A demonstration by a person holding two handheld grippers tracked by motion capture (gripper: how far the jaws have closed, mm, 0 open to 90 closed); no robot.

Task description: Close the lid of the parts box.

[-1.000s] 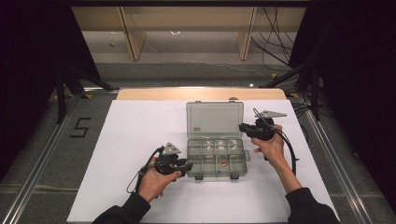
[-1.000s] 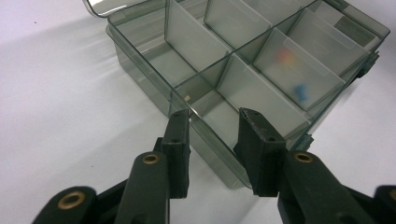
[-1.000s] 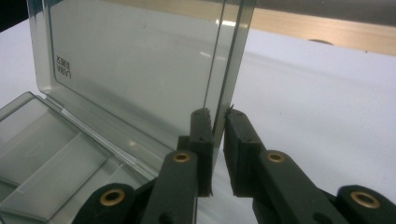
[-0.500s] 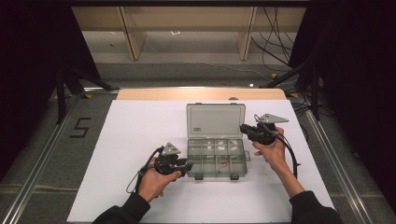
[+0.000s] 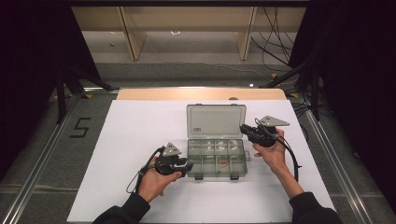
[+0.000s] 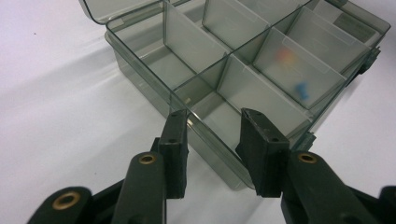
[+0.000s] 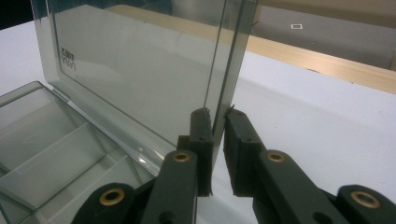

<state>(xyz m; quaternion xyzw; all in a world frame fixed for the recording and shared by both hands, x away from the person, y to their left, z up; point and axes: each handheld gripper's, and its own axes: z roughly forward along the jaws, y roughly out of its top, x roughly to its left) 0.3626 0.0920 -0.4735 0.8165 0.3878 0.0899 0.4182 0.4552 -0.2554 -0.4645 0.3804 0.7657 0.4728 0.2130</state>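
A clear grey compartment box [image 5: 217, 176] sits mid-table with its lid [image 5: 215, 120] standing upright. My right gripper [image 5: 243, 128] is shut on the lid's right edge; in the right gripper view its pads [image 7: 217, 114] pinch the thin lid [image 7: 140, 70]. My left gripper [image 5: 187, 166] is at the box's front left corner. In the left gripper view it [image 6: 217, 123] stands open astride the box wall [image 6: 140, 65], one jaw outside and one over a compartment. A small orange piece [image 6: 286, 55] and a blue one [image 6: 302, 88] lie in a farther compartment.
The box rests on a white table sheet [image 5: 130, 130] with a wooden strip [image 5: 201, 93] along its back edge. Metal rails run down both sides. A "5" mark [image 5: 80, 127] is on the floor at left, and cables [image 5: 280, 42] lie at the back right.
The right hand has shifted very slightly beside the lid. The left hand and the box have stayed put.
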